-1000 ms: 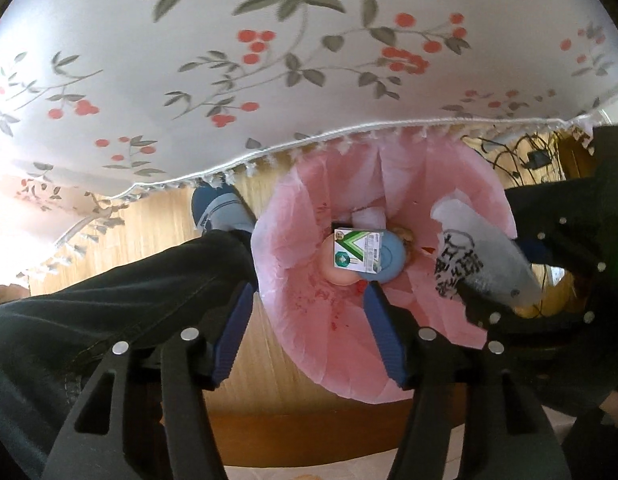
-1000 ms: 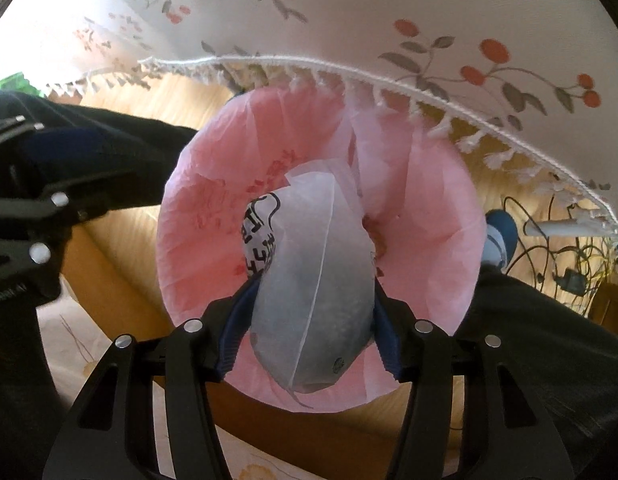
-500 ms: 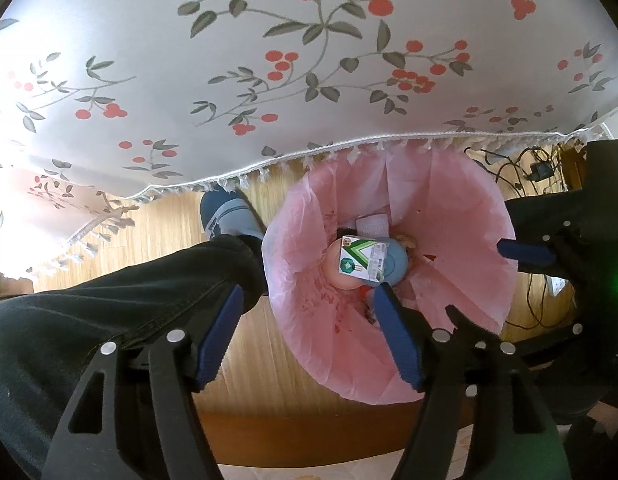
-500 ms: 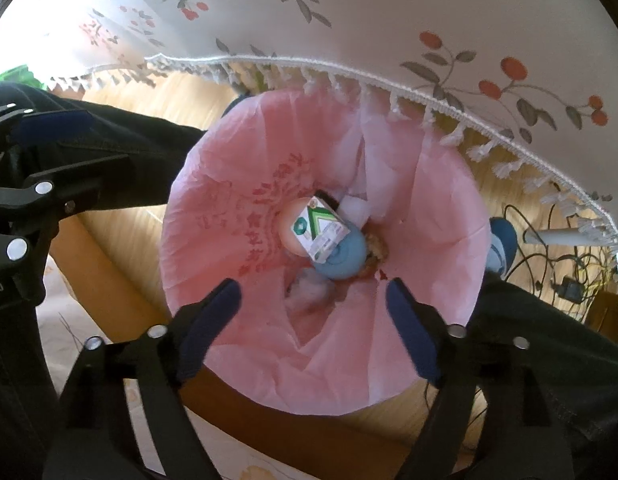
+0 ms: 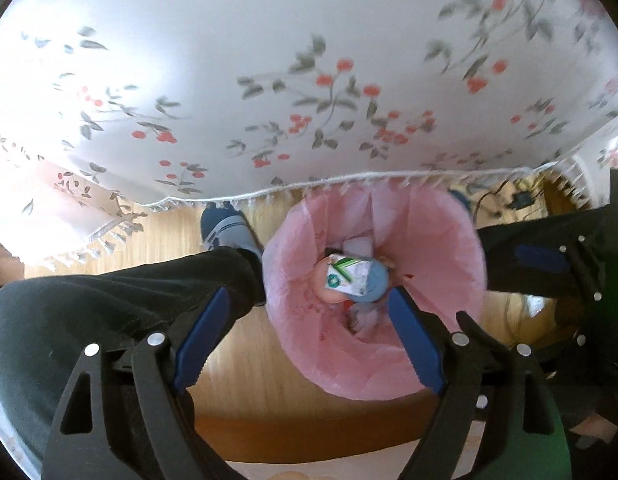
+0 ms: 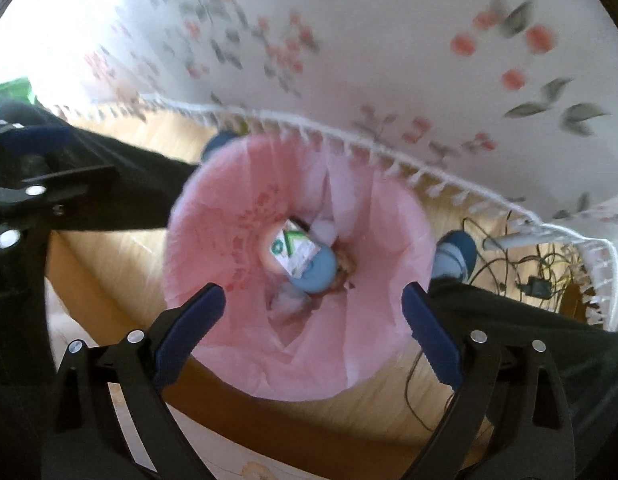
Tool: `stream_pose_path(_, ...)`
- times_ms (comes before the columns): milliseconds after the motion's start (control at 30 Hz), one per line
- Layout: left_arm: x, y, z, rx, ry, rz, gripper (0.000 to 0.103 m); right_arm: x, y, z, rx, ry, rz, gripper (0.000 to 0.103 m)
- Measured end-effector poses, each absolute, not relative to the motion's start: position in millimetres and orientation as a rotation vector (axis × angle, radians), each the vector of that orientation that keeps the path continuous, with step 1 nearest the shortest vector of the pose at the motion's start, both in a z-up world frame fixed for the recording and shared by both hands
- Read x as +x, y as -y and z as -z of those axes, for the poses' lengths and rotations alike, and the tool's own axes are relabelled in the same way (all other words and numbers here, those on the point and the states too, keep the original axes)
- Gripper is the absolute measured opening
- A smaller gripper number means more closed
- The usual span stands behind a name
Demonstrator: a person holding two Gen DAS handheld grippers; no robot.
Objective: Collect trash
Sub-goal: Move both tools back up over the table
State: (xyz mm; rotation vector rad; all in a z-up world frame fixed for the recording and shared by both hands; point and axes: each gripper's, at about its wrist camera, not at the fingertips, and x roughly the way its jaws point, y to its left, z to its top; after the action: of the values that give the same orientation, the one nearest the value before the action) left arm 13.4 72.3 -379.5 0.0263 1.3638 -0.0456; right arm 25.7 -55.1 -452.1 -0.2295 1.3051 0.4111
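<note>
A bin with a pink liner (image 5: pixel 449 248) (image 6: pixel 213 240) stands on the wooden floor below both grippers. Inside it lie a green-and-white carton (image 5: pixel 347 276) (image 6: pixel 295 250), a blue round piece (image 5: pixel 377 284) (image 6: pixel 319 276) and a crumpled whitish bag (image 6: pixel 287 304). My left gripper (image 5: pixel 309 300) hangs above the bin's left side, jaws opening, nothing between them. Above the bin's middle, my right gripper (image 6: pixel 313 296) has its jaws opening too, with nothing in them. Each gripper shows at the edge of the other's view.
A white floral tablecloth (image 5: pixel 309 80) with a fringed hem hangs just beyond the bin. A person's dark-trousered legs (image 5: pixel 109 304) and blue-grey feet (image 5: pixel 225 228) flank the bin. Cables (image 6: pixel 521 272) lie on the floor at the right.
The right gripper let go of the whitish bag, which dropped into the bin. Both grippers spread wider and rose, so the bin looks smaller.
</note>
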Motion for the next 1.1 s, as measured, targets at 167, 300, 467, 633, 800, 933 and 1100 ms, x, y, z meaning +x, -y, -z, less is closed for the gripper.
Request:
stream_pose_path(167, 1.6, -75.6, 326.4, -0.025, -1.287, 0.053, 0.084, 10.5, 74.2, 398.3, -0.133, -1.273, -0.4, 0.093)
stream_pose_path(300, -11.1, -73.9, 274.0, -0.004, -1.214, 0.061, 0.087, -4.1, 87.5, 344.7, -0.122, -1.178, -0.385, 0.093)
stream_pose_path(467, -23.5, -73.7, 203.4, 0.03, -1.08, 0.064, 0.091, -14.4, 103.5, 273.0, -0.097, -1.048, -0.358, 0.097)
stream_pose_path(633, -18.9, -75.9, 140.8, 0.025, -0.966, 0.069, 0.095, -10.0, 114.8, 213.8, -0.096, -0.944, -0.342, 0.097)
stream_pose_path(800, 5.3, -70.3, 85.6, 0.034, -0.857, 0.081, 0.098, 11.0, 122.3, 161.0, -0.136, -0.838, -0.318, 0.097)
stream_pose_path(933, 45.4, -60.2, 56.8, 0.026, -0.812, 0.093, 0.098, 47.7, 129.7, 123.0, -0.147, -0.779, -0.307, 0.097)
stream_pose_path(1100, 109.6, -45.6, 34.1, 0.024, -0.79, 0.108, 0.098, 104.1, 137.7, 88.2, -0.168, -0.715, -0.309, 0.097)
